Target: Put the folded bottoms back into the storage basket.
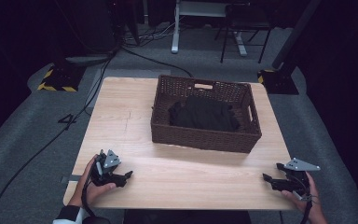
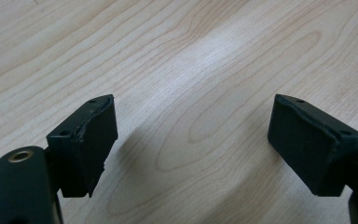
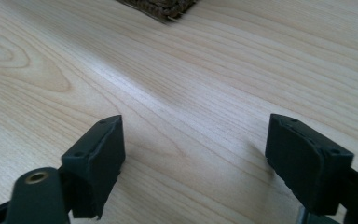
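Note:
A dark brown wicker basket (image 1: 200,136) stands at the middle-back of the light wooden table (image 1: 168,172). A black cloth (image 1: 204,114) lies bunched inside it. My left gripper (image 1: 127,176) rests near the table's front left corner, held by a hand, its jaws wide open over bare wood (image 2: 191,126). My right gripper (image 1: 266,178) rests near the front right corner, also open and empty (image 3: 193,140). A corner of the basket (image 3: 161,7) shows at the top of the right gripper view.
Beyond the table lies grey carpet with black cables (image 1: 42,144), a yellow-and-black striped base (image 1: 58,79) at the back left, and the legs of a desk (image 1: 175,32) and a chair (image 1: 242,37) behind. Bare wood stretches between the two grippers.

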Demonstrator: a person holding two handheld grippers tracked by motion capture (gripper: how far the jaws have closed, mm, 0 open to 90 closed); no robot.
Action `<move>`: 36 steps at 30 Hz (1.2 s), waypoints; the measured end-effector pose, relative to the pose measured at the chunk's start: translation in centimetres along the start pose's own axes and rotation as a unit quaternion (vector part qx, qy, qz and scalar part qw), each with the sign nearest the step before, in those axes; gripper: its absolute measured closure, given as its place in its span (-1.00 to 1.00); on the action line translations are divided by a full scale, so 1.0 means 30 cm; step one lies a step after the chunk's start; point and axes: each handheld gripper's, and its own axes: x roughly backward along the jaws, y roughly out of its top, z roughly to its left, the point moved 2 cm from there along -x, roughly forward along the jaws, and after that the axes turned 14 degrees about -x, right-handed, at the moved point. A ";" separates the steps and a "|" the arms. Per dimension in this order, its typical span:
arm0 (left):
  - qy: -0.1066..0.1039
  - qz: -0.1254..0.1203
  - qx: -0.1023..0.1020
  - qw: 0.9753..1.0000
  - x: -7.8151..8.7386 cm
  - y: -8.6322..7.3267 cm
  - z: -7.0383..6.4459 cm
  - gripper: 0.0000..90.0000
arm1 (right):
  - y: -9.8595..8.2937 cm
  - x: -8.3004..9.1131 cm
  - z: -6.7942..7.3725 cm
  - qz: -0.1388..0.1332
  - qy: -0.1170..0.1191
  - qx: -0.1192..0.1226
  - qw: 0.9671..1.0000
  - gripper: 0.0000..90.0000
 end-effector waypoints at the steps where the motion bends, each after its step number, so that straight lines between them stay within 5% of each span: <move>1: -0.004 -0.004 0.008 1.000 -0.001 -0.006 0.003 -0.65 | -0.002 0.000 -0.002 -0.001 0.000 -0.004 1.000 -0.56; 4: -0.015 -0.018 0.033 0.999 -0.004 -0.025 0.012 -0.65 | -0.007 -0.001 -0.006 -0.005 0.004 -0.012 1.000 -0.57; 36: -0.013 -0.019 0.030 0.999 0.004 -0.038 0.020 -0.67 | -0.010 0.000 -0.004 -0.007 0.000 -0.017 1.000 -0.57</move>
